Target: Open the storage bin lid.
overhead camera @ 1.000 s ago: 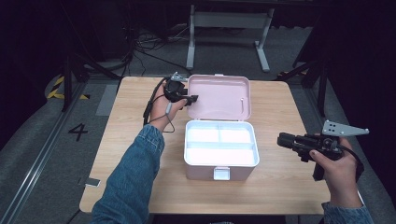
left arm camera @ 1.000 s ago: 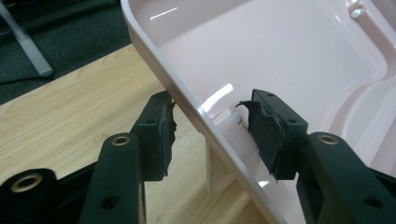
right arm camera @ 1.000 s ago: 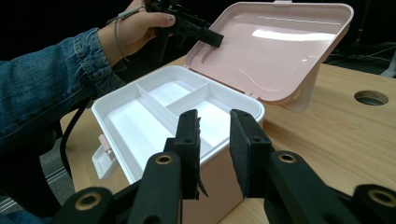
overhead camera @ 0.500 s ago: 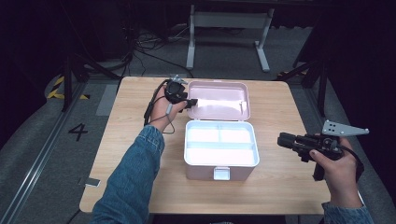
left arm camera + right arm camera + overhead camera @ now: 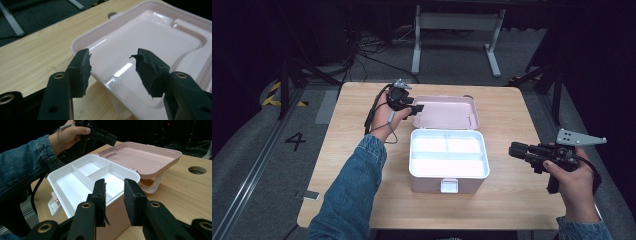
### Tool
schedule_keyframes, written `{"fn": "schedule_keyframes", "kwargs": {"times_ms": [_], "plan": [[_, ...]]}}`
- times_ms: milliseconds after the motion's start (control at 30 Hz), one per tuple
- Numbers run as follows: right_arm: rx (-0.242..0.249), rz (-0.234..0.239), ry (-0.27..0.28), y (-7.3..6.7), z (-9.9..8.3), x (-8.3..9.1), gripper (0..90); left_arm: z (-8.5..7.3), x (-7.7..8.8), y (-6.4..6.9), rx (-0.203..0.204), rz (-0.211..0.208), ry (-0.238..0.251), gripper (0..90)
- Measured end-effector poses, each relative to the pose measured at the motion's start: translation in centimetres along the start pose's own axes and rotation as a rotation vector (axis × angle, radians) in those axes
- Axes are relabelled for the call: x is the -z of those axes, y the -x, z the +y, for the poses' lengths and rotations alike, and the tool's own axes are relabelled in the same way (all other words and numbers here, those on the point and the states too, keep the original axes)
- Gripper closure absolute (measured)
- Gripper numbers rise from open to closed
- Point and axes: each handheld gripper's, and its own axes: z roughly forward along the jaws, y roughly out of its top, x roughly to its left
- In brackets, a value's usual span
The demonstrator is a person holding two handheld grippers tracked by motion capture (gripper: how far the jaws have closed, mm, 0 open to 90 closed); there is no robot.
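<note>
A pink box (image 5: 432, 184) stands open mid-table, with a white three-part tray (image 5: 447, 150) inside that holds nothing. Its lid (image 5: 447, 112) lies tipped back behind it, propped on the handle (image 5: 155, 185). My left gripper (image 5: 417, 107) hovers at the lid's left rear corner. Its jaws have just been opening. In the left gripper view the gripper (image 5: 112, 67) straddles the lid's rim (image 5: 100, 75) with both pads off it. My right gripper (image 5: 512, 150) hangs open to the right of the box, pointing at it. The right gripper (image 5: 113, 200) has nothing between its pads.
The wooden table (image 5: 352, 150) has bare room left and right of the box. A white latch (image 5: 449, 186) sticks out of the box's front wall. A round hole (image 5: 197, 170) is in the tabletop behind the lid. A metal stand's legs (image 5: 452, 30) rise beyond the far edge.
The lid has tipped further back and now rests lower. The left gripper's jaws stand wider apart than before and off the rim. The right hand has stayed where it was.
</note>
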Motion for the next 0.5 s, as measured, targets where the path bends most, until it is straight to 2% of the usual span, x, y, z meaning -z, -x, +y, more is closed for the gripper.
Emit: {"fn": "schedule_keyframes", "kwargs": {"times_ms": [33, 100, 133, 233, 267, 400, 500], "plan": [[0.000, -0.001, 0.000, 0.0, 0.0, 0.0, 71.7, 0.0, 0.0, 0.0, 0.000, 0.000, 0.000, 45.2], [-0.002, -0.003, 0.001, 0.1, 0.0, -0.1, 70.1, 0.5, 1.9, 0.6, -0.028, -0.005, 0.041, 44.1], [-0.002, -0.003, 0.001, 0.1, 0.0, -0.1, 70.1, 0.5, 1.9, 0.6, -0.028, -0.005, 0.041, 43.6], [0.000, -0.008, 0.001, 0.1, 0.0, -0.2, 69.7, 0.7, 3.8, 1.2, -0.042, -0.012, 0.071, 43.2], [0.000, -0.009, 0.002, 0.1, 0.1, -0.2, 69.1, 0.7, 4.4, 1.3, -0.058, -0.012, 0.076, 42.9], [0.004, -0.012, 0.002, 0.2, 0.2, -0.4, 67.6, 0.2, 7.3, 2.0, -0.091, -0.006, 0.101, 41.7], [0.006, -0.021, -0.001, 0.5, 0.4, -0.6, 65.8, -0.4, 9.3, 2.5, -0.104, -0.002, 0.100, 41.2]]}}
